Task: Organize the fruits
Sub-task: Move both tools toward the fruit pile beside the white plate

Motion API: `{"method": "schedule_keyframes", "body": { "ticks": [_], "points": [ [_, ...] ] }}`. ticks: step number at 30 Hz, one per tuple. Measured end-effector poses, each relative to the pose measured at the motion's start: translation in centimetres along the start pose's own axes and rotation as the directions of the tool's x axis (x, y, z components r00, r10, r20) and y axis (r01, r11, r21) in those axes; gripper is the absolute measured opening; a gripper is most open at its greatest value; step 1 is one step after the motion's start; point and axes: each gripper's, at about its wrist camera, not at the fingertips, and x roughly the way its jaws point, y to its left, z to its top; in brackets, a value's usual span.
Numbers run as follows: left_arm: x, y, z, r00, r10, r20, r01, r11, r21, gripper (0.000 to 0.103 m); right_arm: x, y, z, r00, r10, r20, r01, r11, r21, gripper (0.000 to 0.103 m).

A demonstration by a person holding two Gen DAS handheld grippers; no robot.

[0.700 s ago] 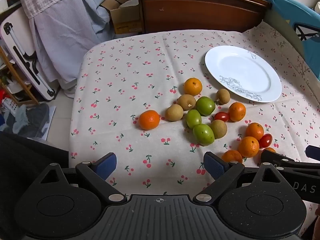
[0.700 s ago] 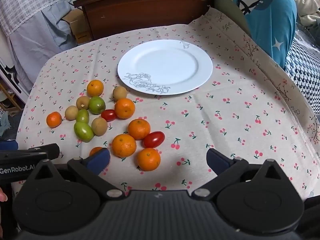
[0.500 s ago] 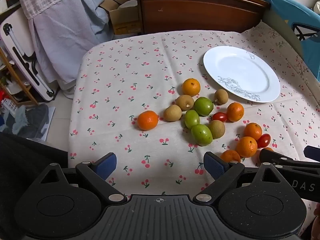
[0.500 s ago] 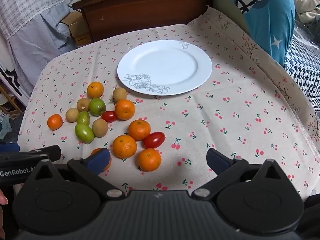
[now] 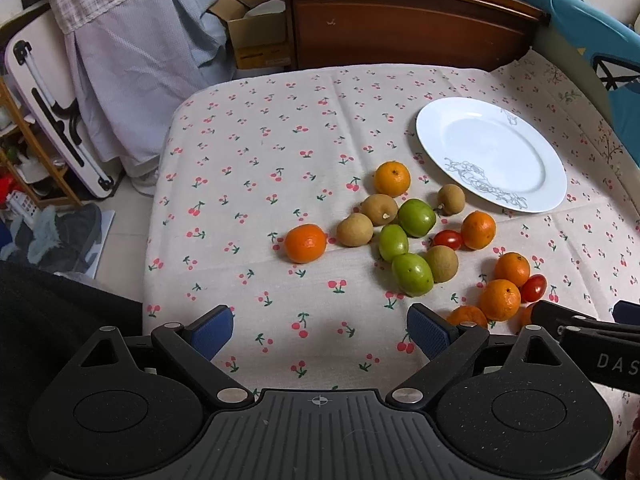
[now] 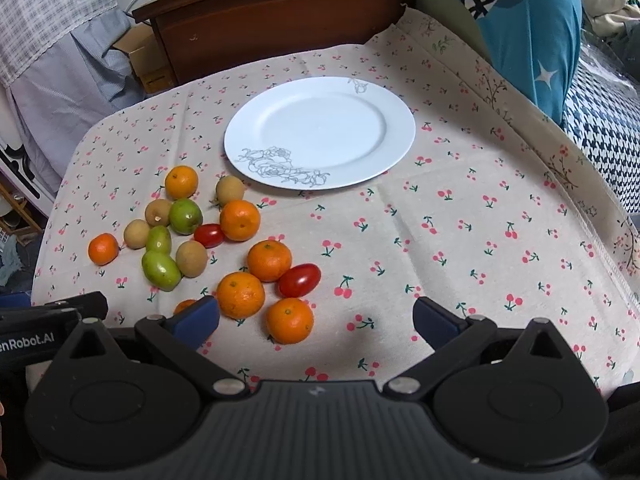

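Note:
A cluster of loose fruit lies on the cherry-print cloth: several oranges (image 6: 241,295), green fruits (image 5: 412,274), brown round fruits (image 5: 354,229) and two red tomatoes (image 6: 299,280). One orange (image 5: 305,242) sits apart at the cluster's left. A white plate (image 6: 396,128) with a grey flower drawing stands bare beyond the fruit. My left gripper (image 5: 318,330) hovers wide open over bare cloth in front of the cluster, nothing between its blue pads. My right gripper (image 6: 316,318) is open too, with the nearest orange (image 6: 290,320) just ahead between its fingers, untouched.
A dark wooden headboard (image 5: 400,20) runs behind the table. On the left, the floor (image 5: 120,216) drops away beside hanging grey cloth (image 5: 140,80) and a folded stand. A blue cushion (image 6: 528,28) and checked fabric lie to the right.
Both grippers have drifted slightly, so the fruit sits a little higher and further left in the views. Nothing was grasped or moved on the cloth.

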Motion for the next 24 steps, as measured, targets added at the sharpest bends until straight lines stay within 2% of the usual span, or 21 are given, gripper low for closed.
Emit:
{"method": "schedule_keyframes", "body": {
  "ticks": [5, 9, 20, 24],
  "points": [
    [0.2, 0.3, 0.0, 1.0, -0.006, -0.009, 0.006, 1.0, -0.012, 0.095, -0.3, -0.8, 0.2, 1.0, -0.002, 0.011, 0.002, 1.0, 0.008, 0.101],
    [0.0, 0.8, 0.0, 1.0, -0.023, 0.019, 0.024, 0.999, -0.034, 0.095, -0.5, -1.5, 0.1, 1.0, 0.011, 0.012, -0.011, 1.0, 0.029, 0.098],
    [-0.4, -0.2, -0.3, 0.999, -0.035, 0.034, 0.036, 0.999, -0.007, 0.095, -1.1, -1.3, -0.4, 0.997, 0.073, 0.025, -0.073, 0.997, 0.027, 0.092],
    [-0.3, -0.5, -0.7, 0.999, -0.027, 0.026, 0.027, 1.0, 0.003, 0.095, -1.0, -0.6, -0.6, 0.998, 0.059, 0.032, -0.059, 0.998, -0.006, 0.092]
  ]
}}
